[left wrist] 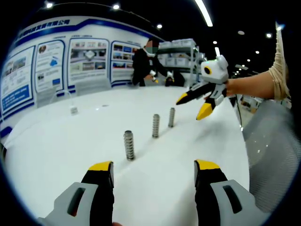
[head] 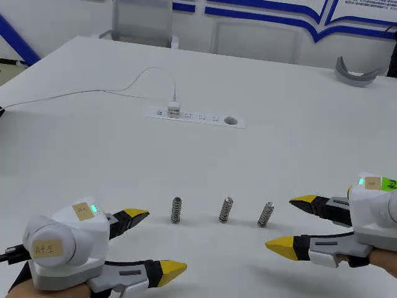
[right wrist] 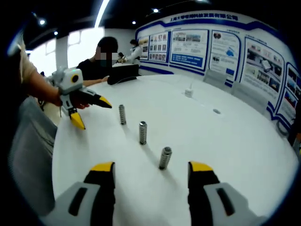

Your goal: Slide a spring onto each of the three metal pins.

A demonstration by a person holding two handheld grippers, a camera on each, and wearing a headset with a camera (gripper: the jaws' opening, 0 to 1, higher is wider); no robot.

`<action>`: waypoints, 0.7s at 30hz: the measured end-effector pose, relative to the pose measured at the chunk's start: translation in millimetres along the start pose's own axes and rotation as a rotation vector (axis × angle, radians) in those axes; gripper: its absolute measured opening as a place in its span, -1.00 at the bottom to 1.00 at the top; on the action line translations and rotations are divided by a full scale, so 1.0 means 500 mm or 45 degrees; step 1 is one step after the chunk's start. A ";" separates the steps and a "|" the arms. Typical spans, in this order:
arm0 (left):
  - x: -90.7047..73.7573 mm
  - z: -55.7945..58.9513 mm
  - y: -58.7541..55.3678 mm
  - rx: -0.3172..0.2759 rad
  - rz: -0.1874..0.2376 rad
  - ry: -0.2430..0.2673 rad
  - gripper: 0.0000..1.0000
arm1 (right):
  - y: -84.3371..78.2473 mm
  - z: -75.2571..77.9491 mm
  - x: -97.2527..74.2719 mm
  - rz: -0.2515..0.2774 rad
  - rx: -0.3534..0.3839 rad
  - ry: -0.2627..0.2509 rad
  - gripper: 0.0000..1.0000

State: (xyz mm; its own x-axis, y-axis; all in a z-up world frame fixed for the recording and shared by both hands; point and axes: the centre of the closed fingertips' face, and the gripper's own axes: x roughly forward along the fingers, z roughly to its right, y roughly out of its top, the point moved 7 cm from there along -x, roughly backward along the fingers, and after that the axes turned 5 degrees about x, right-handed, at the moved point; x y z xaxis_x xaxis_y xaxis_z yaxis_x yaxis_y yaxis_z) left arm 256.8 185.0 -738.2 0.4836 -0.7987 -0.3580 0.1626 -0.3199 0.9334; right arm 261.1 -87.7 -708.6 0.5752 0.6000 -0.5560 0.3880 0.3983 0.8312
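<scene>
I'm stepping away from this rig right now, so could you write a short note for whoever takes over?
Left gripper: open, empty, low over the table, left of the springs.
Right gripper: open, empty, right of them.
Three springs stand upright in a row between the grippers.
Done: each spring seems to sit on its pin already, though the coils hide the pins.
Left: probably only a seating check.

Left tongs (head: 164,240) low at near left, jaws spread wide, yellow tips pointing right and slightly away. Right tongs (head: 280,222) opposite, jaws equally wide, tips pointing left. Both face each other, well apart, nothing gripped. Right forearm (left wrist: 249,85) bare, stretched out level behind its tongs.
</scene>
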 end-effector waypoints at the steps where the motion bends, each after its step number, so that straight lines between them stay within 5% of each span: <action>1: 0.000 0.000 0.000 -0.001 0.001 0.001 0.42 | -0.001 -0.001 0.000 0.004 0.003 -0.001 0.28; 21: -0.001 0.002 -0.006 -0.023 0.009 0.014 0.45 | -0.022 -0.015 -0.013 0.053 0.032 -0.016 0.32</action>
State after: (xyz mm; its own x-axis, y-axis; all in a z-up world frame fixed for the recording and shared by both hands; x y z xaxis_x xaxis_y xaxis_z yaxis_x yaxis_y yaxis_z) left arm 255.1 185.8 -741.0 0.4943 -0.7952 -0.3512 0.1748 -0.3049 0.9362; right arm 247.8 -90.8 -714.3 0.6001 0.6069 -0.5211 0.3816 0.3553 0.8533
